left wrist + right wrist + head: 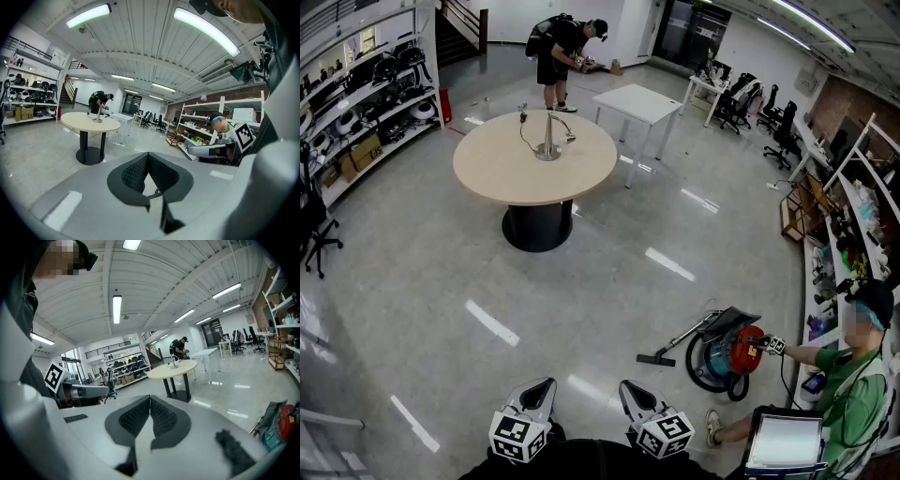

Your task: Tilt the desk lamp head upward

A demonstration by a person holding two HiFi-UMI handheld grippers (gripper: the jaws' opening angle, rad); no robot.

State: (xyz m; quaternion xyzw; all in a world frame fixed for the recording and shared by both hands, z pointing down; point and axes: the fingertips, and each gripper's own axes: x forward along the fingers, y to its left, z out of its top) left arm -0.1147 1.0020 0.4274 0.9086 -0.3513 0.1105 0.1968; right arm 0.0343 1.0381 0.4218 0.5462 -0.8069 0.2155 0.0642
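Observation:
A silver desk lamp (548, 139) stands near the middle of a round beige table (502, 173) across the room, with its thin arm bent over to the right and a cable trailing beside it. The lamp is small and far off in the left gripper view (97, 117) and in the right gripper view (174, 363). My left gripper (541, 386) and right gripper (629, 387) are at the bottom edge of the head view, side by side, far from the table. Both are shut with nothing between their pads, as the left gripper view (148, 158) and the right gripper view (150, 402) show.
A person in black (560, 54) stands bent over behind the table. A white square table (639, 103) is beyond it. Shelving (366, 94) lines the left wall. At the right, a red and teal vacuum cleaner (727, 356) sits by a seated person in green (848, 384).

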